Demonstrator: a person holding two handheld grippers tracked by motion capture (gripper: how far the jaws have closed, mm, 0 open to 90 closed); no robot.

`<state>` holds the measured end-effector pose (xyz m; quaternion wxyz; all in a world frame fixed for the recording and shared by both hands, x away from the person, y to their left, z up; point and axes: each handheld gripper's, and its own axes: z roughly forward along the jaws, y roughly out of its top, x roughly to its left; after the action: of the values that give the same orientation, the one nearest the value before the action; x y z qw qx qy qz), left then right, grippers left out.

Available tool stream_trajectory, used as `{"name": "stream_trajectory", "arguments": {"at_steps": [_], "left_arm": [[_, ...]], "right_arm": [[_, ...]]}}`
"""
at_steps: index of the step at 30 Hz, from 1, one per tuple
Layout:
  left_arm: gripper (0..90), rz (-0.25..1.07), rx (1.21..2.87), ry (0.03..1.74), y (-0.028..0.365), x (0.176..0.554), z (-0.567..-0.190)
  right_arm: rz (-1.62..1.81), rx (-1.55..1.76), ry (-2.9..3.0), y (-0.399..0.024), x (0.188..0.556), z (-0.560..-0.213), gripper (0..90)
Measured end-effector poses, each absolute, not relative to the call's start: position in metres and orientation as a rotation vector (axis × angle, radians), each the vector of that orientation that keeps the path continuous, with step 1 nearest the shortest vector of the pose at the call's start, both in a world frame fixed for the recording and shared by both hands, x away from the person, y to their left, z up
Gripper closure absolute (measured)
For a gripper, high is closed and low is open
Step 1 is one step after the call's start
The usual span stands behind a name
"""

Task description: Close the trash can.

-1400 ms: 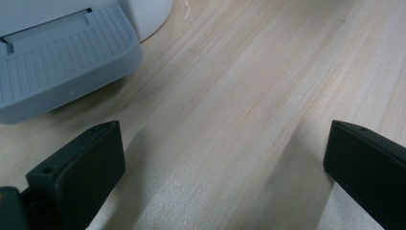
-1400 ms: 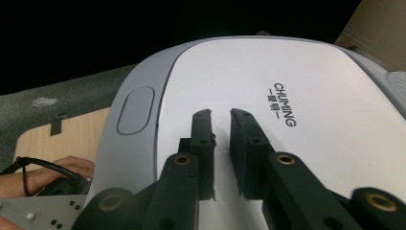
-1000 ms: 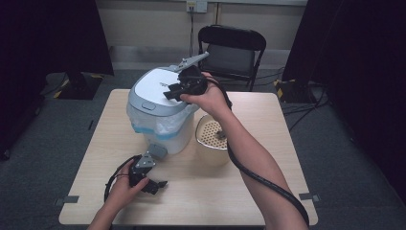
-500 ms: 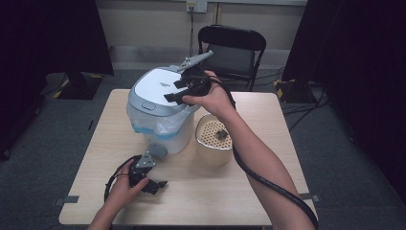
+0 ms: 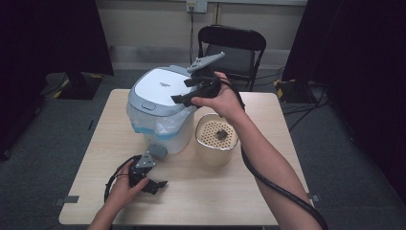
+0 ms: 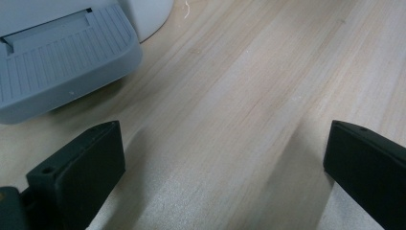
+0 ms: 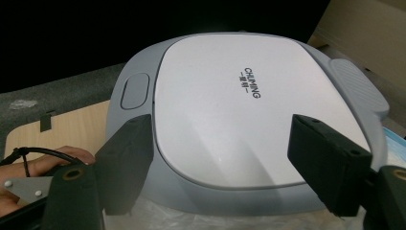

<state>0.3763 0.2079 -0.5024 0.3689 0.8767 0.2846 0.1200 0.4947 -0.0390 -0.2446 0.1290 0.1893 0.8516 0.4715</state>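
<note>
Over the bin lid (image 7: 230, 110), right gripper (image 7: 220, 163) just opening, nothing between, lid just beyond.

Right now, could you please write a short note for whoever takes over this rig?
Right tool: open, jaws just opening, nothing between them, hovering at the bin lid.
Left tool: open, resting on the table beside the bin's foot pedal.
Pedal bin: lid down, plastic liner fitted.
Perforated cup: right of the bin, holds a small dark item.
Left: probably emptying the cup into the bin.
</note>
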Motion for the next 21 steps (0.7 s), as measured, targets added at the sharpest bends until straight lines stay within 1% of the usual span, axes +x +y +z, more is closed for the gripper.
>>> {"name": "stream_trajectory", "arguments": {"at_steps": [13, 21], "left_arm": [[0.0, 0.299, 2.246, 0.736, 0.208, 0.376, -0.503], [0.0, 0.300, 2.245, 0.736, 0.208, 0.376, -0.503]], "right_arm": [[1.375, 0.554, 2.473, -0.058, 0.485, -0.247, 18.7], [1.395, 0.594, 2.468, -0.073, 0.484, -0.257, 15.7]]}}
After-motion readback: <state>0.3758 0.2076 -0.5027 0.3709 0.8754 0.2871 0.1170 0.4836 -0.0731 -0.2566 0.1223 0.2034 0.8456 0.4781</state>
